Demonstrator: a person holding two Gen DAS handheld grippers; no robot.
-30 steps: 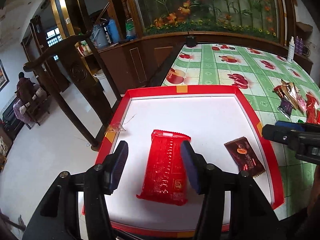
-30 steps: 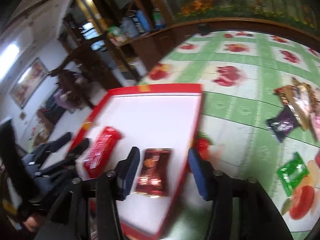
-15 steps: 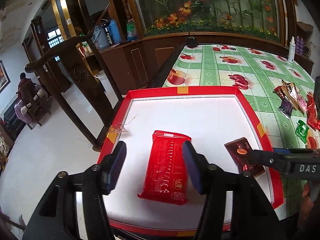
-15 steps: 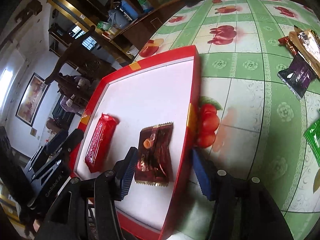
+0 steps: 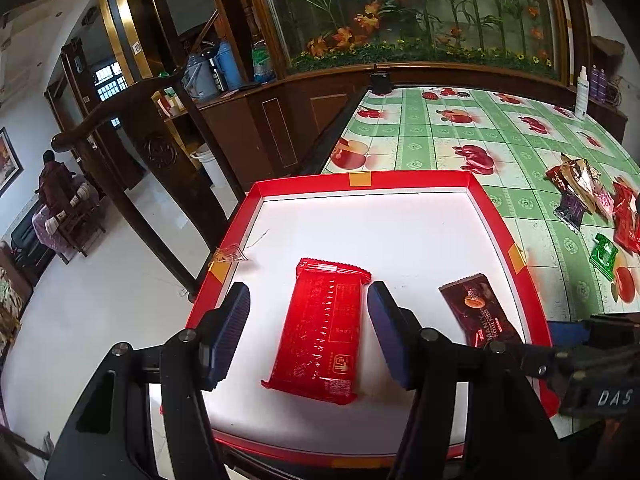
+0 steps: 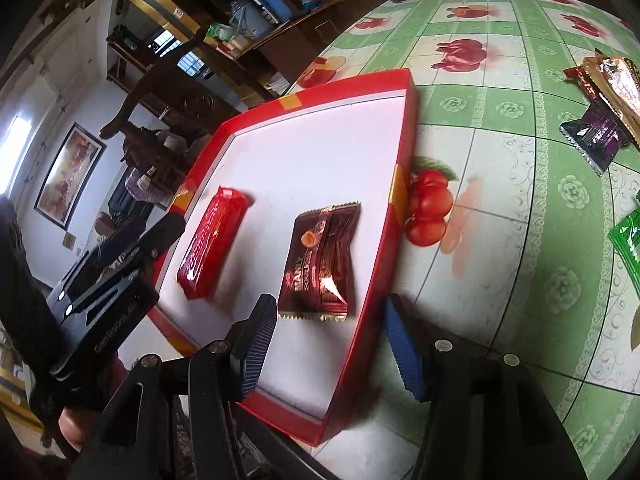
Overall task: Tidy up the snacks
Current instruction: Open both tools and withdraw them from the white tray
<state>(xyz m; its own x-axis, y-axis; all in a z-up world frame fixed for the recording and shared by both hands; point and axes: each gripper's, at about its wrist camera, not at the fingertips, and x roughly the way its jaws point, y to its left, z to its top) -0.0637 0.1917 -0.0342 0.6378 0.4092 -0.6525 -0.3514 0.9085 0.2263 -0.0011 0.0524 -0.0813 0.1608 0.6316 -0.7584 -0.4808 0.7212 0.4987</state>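
Observation:
A red-rimmed white tray lies on the table's left end. In it lie a long red snack pack and a dark brown snack pack. My left gripper is open and empty, its fingers either side of the red pack and above it. My right gripper is open and empty, just behind the brown pack, straddling the tray's right rim. Several loose snack packs lie on the green tablecloth at right: purple, green, red, gold-brown.
The table has a green cloth with fruit prints. A dark wooden chair stands left of the table's edge. A white bottle stands at the far right, a small dark object at the far edge. A cabinet with flowers is behind.
My right gripper has drawn back and tilted away from the brown pack, which now lies free in the tray. My left gripper has barely moved.

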